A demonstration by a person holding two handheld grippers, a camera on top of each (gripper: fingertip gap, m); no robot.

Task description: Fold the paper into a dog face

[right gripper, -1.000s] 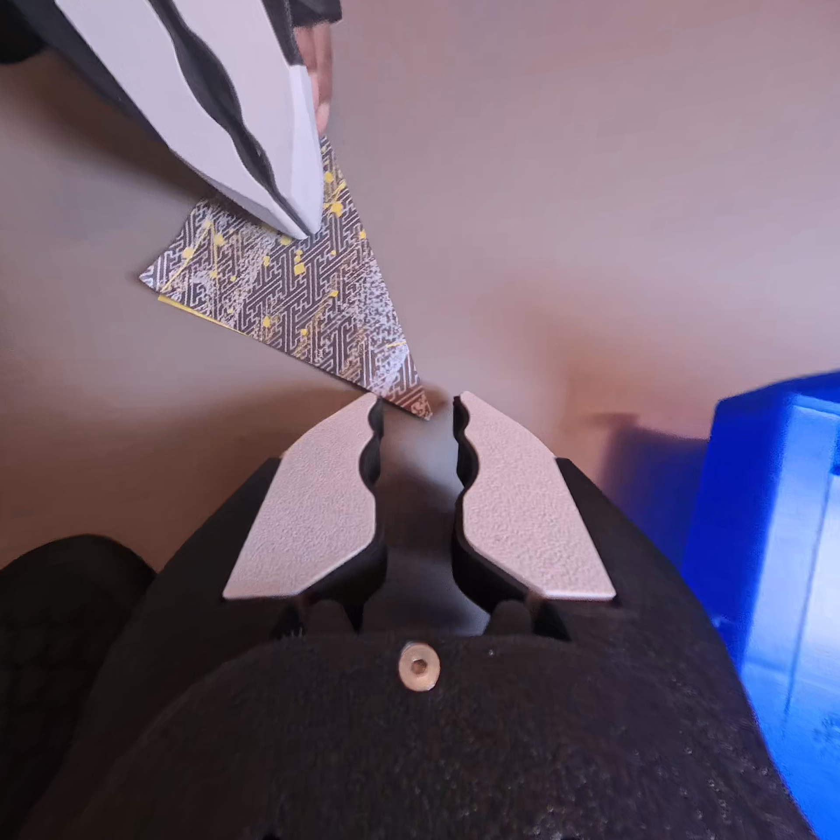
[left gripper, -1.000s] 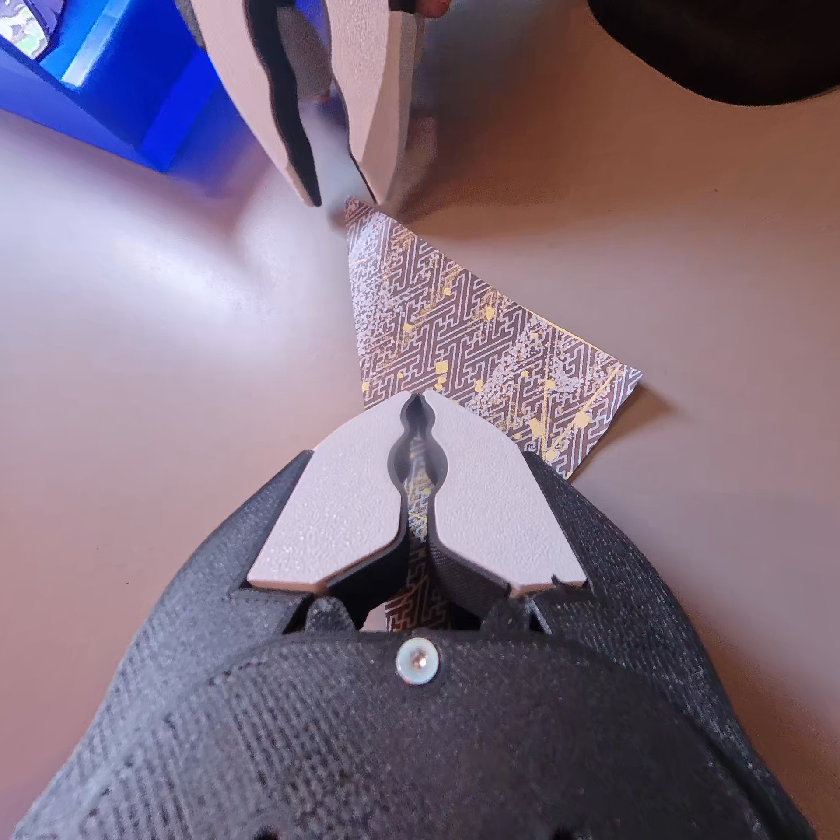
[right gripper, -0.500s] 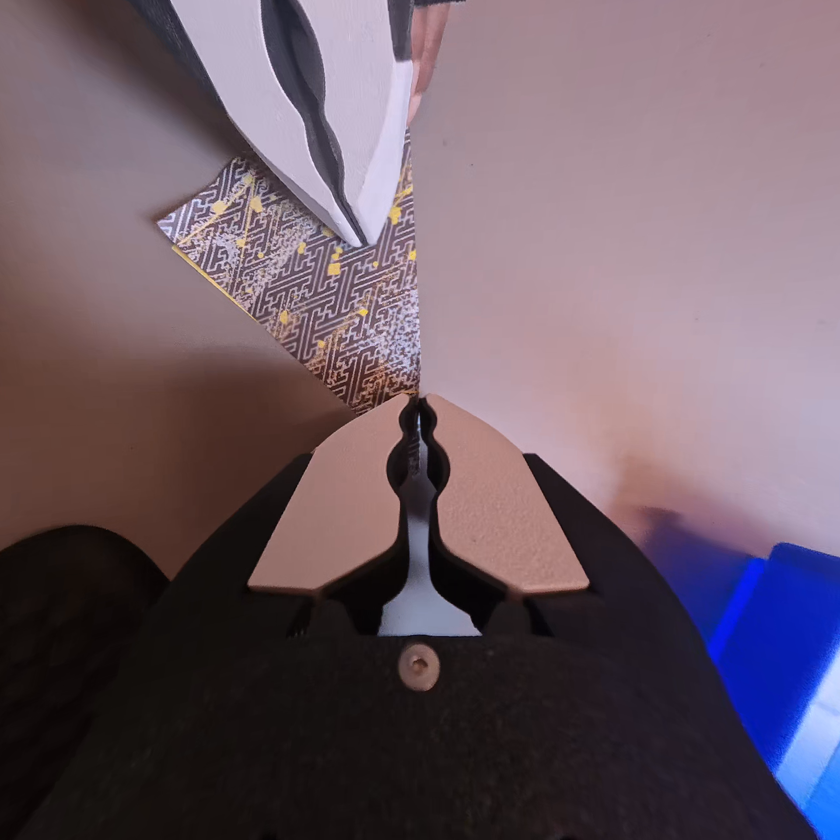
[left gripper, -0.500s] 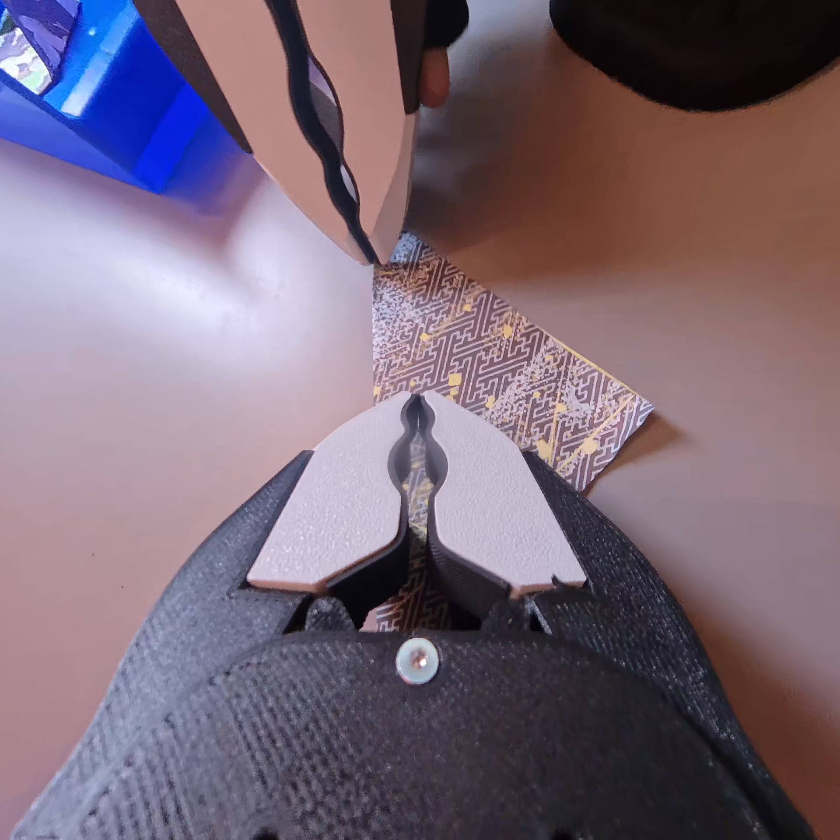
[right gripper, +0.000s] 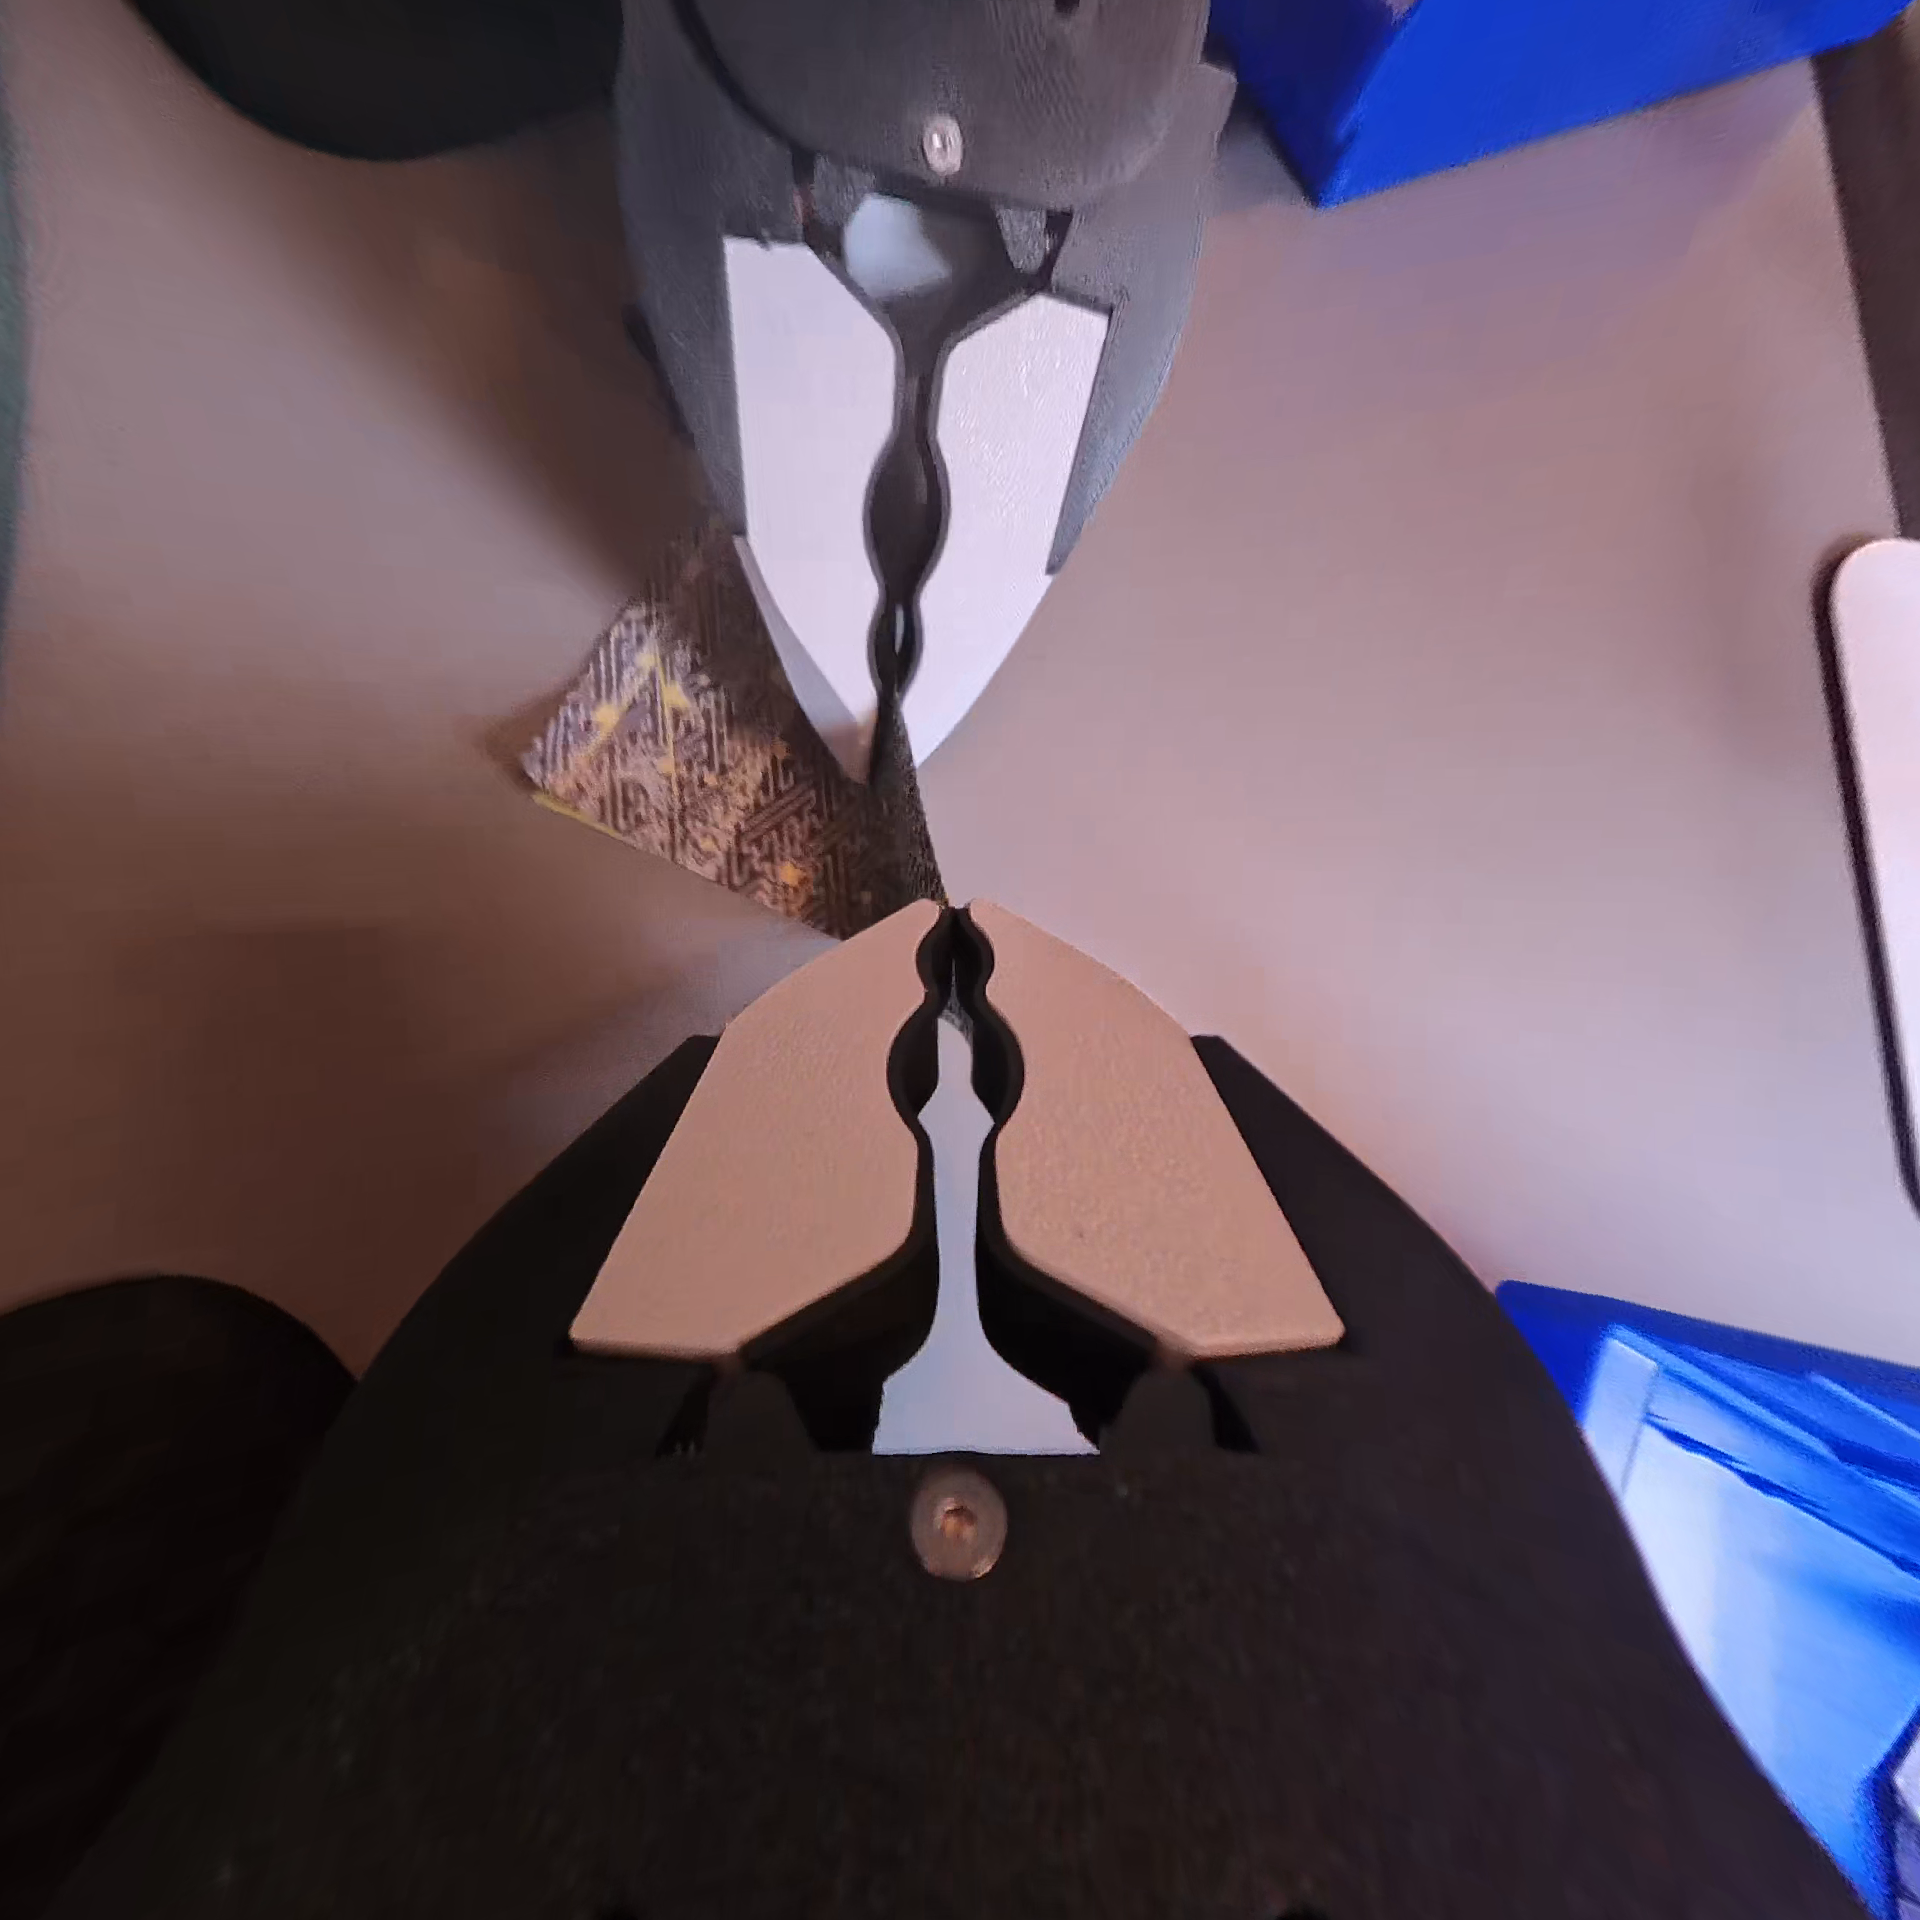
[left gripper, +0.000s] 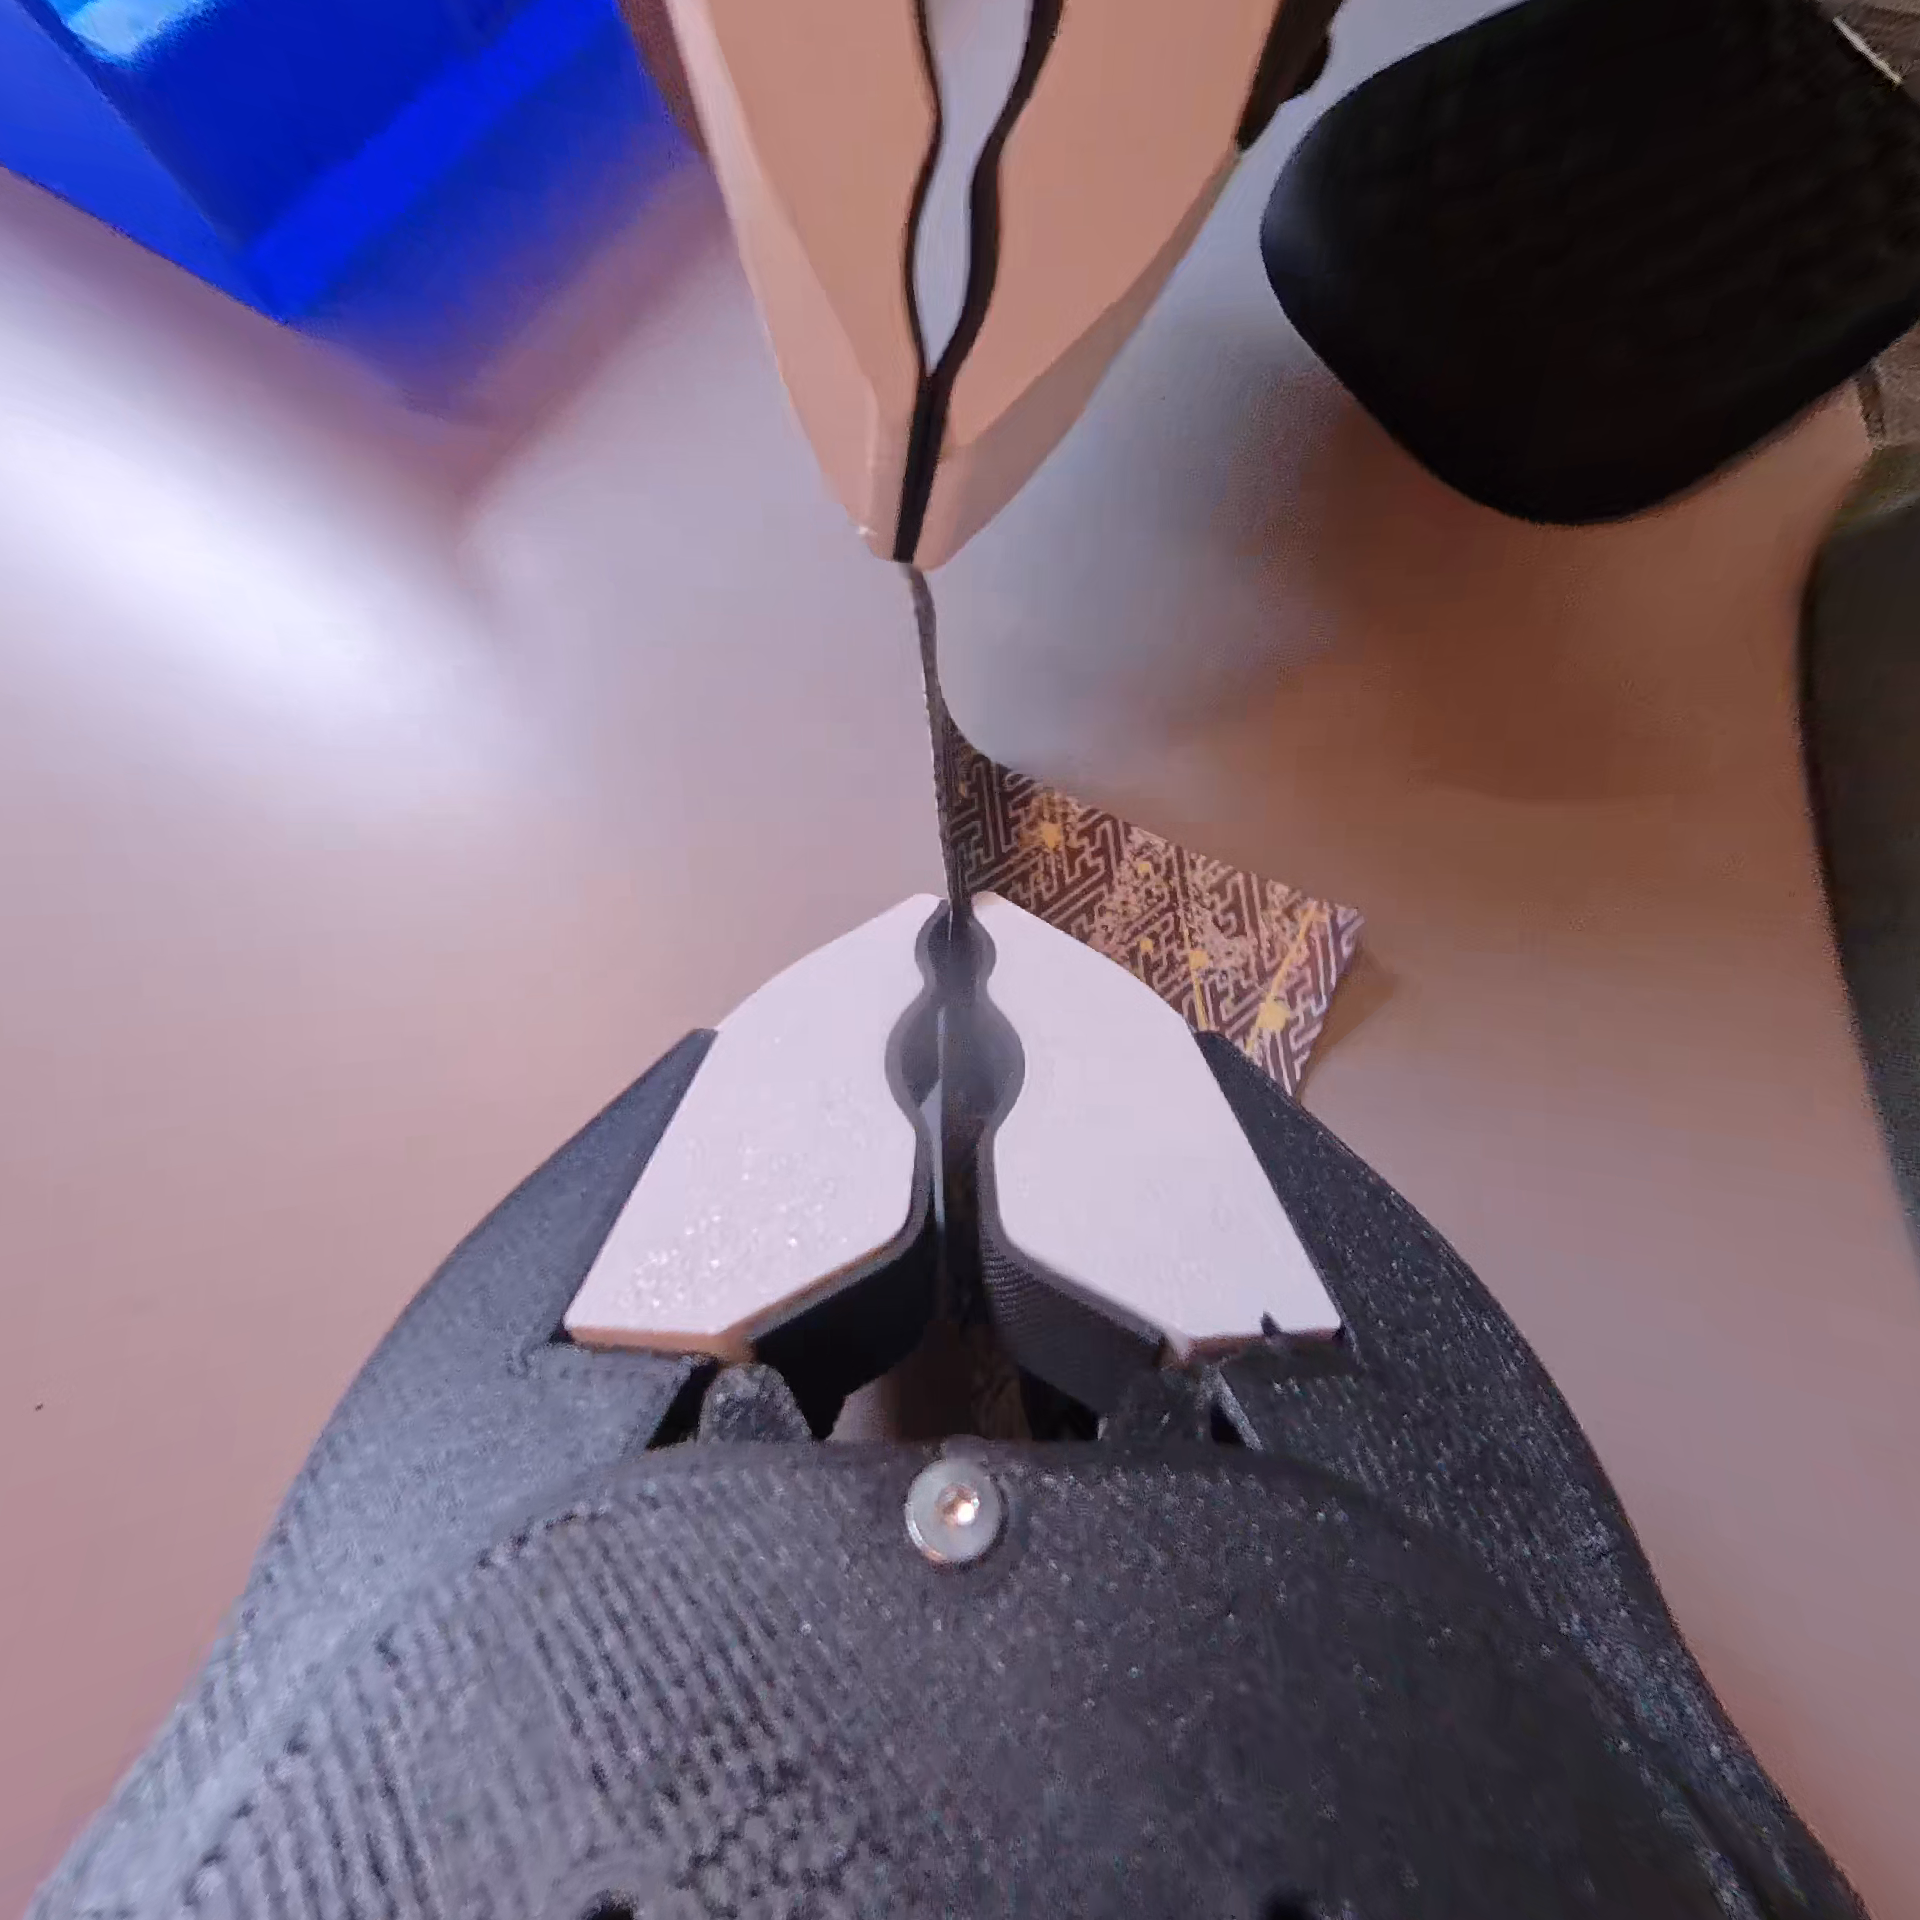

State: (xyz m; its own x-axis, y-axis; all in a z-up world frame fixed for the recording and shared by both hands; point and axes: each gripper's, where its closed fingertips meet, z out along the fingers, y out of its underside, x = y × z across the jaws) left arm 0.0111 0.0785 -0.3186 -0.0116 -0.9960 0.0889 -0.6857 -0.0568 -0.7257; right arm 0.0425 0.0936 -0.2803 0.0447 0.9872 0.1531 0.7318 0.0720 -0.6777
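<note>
Both tools were pinched tight on the paper (left gripper: 1164, 904) — the left tool (left gripper: 951, 920) at 6 o'clock, the right tool (left gripper: 914, 556) at 12. The paper hung edge-up between them above the desk (left gripper: 416, 935).

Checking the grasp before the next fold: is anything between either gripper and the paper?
Nothing visible. The left gripper and right gripper are each shut directly on the paper, which stretches between them above the bare table.

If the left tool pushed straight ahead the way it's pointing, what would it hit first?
Probably the right tool. It faces the left tool head-on, both shut on the same patterned paper stretched between them; depth is hard to judge.
</note>
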